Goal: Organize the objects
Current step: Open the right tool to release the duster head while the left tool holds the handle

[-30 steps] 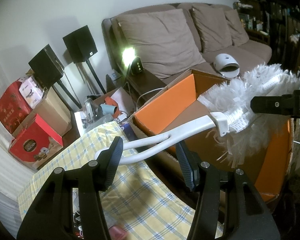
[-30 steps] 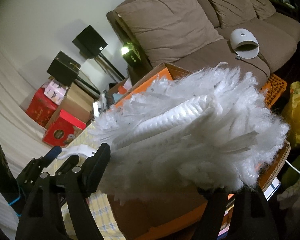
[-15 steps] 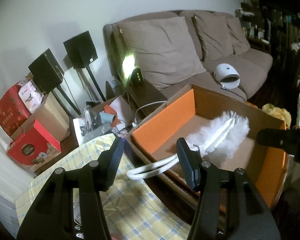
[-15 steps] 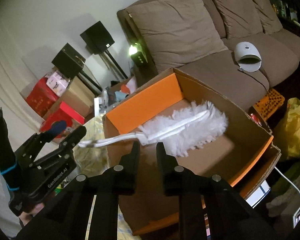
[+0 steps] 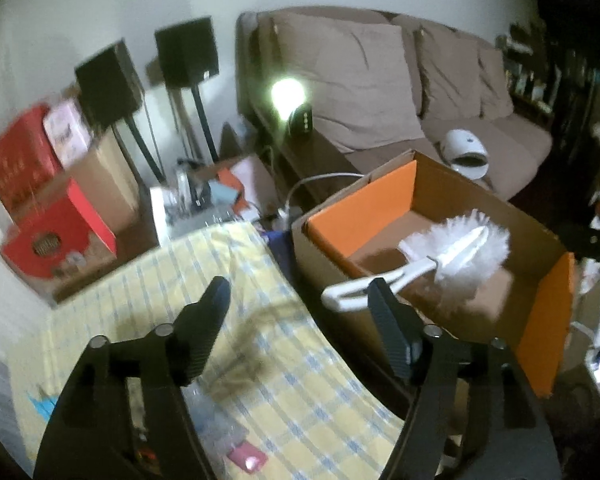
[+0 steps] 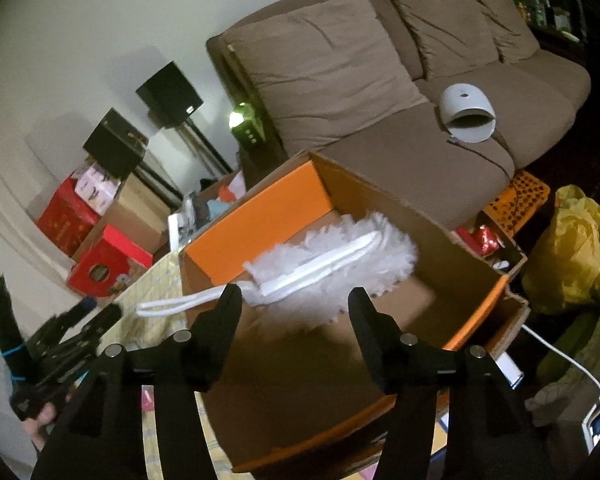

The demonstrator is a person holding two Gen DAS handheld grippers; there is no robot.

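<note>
Left hand-held gripper (image 5: 298, 300): we hold it released, jaws spread wide and grasping nothing, above the yellow checked tabletop (image 5: 260, 360).
Duster (image 5: 456, 252), left wrist view: ahead and to the right of our left hand-held gripper, its white fluffy head lying inside the cardboard box (image 5: 540, 320); the white loop handle sticks out over the near wall, just beyond our right finger.
Box, left wrist view: to the right of the tabletop edge, orange inner flaps showing, brown floor.
Pink item (image 5: 247, 460): below our left hand-held gripper on the tabletop; blurred, we cannot tell what it is.
Right hand-held gripper (image 6: 296, 296): we hold it released too, jaws wide apart and empty, over the near wall of the box.
Duster, right wrist view: straight ahead between our spread fingers, head resting on the box floor, handle reaching left over the rim toward the tabletop.
Left hand-held gripper, right wrist view: low at the left, well apart from the duster handle.
Sofa (image 6: 440, 160): beyond the box, with a white domed device (image 6: 466, 118) on its seat.
Yellow bag (image 6: 572, 252): to the right of the box.
</note>
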